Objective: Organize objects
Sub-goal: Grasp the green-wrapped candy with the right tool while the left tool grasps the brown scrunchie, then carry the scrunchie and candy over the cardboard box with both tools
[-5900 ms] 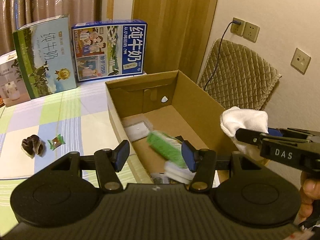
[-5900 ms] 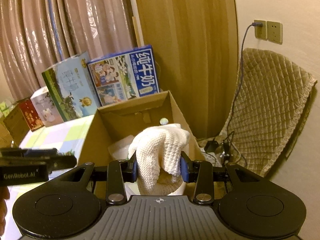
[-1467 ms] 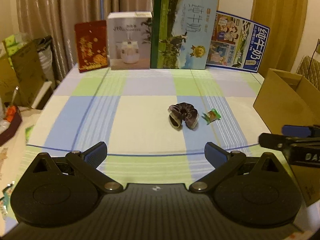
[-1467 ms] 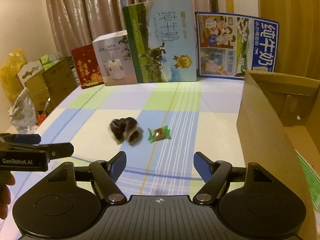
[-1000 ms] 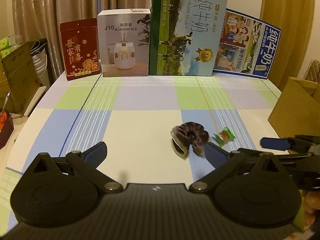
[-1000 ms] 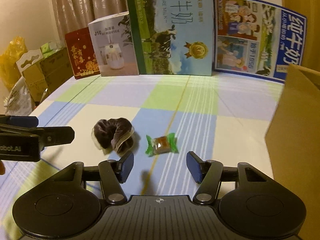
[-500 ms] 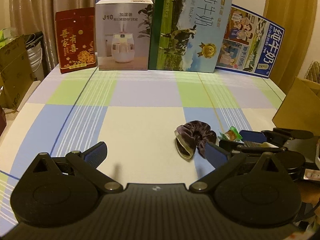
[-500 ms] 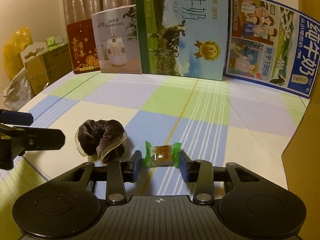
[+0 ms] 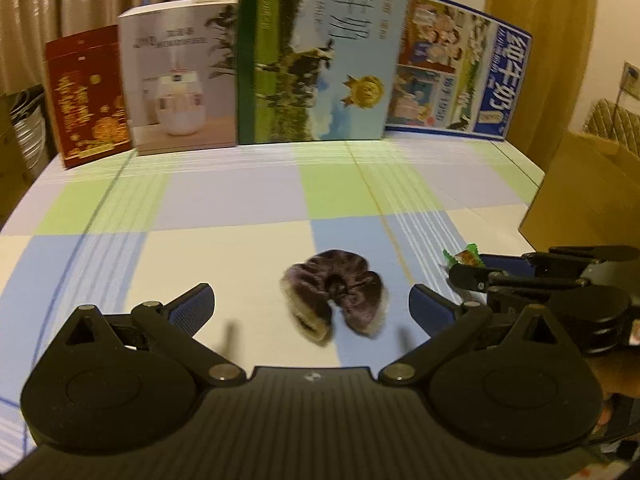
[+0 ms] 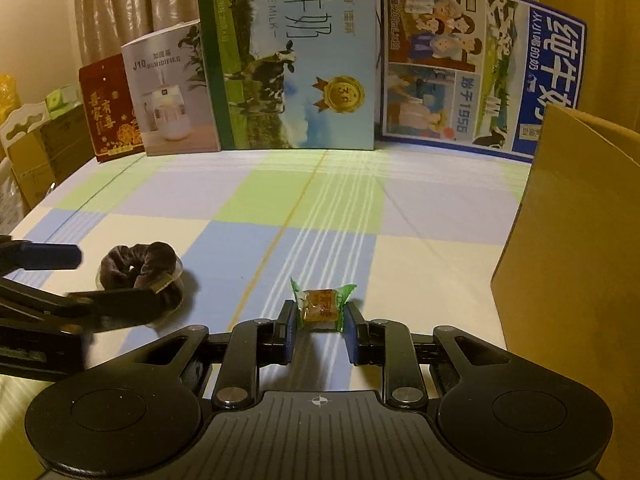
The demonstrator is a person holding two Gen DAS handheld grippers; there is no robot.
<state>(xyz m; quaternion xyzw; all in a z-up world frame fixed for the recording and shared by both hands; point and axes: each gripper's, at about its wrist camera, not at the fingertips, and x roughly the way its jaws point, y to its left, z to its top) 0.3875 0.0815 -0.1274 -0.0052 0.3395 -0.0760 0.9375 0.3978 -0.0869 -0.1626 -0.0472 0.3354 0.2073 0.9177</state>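
Observation:
A dark brown velvet scrunchie (image 9: 336,300) lies on the checked tablecloth, between the wide-open fingers of my left gripper (image 9: 312,304); it also shows in the right wrist view (image 10: 140,268). A small candy in a green wrapper (image 10: 322,302) sits between the fingers of my right gripper (image 10: 320,320), which are closed against its two ends. In the left wrist view the candy (image 9: 462,257) pokes out at the tip of the right gripper (image 9: 480,270). The open cardboard box (image 10: 576,240) stands at the right.
Along the table's back stand a red box (image 9: 86,96), a white humidifier box (image 9: 182,72), a green milk carton box (image 9: 320,52) and a blue milk box (image 9: 460,72). Cardboard boxes (image 10: 36,152) stand beyond the table's left edge.
Both grippers dropped toward the table. My right gripper's fingers narrowed and closed on the candy. My left gripper moved forward so the scrunchie now lies between its open fingers.

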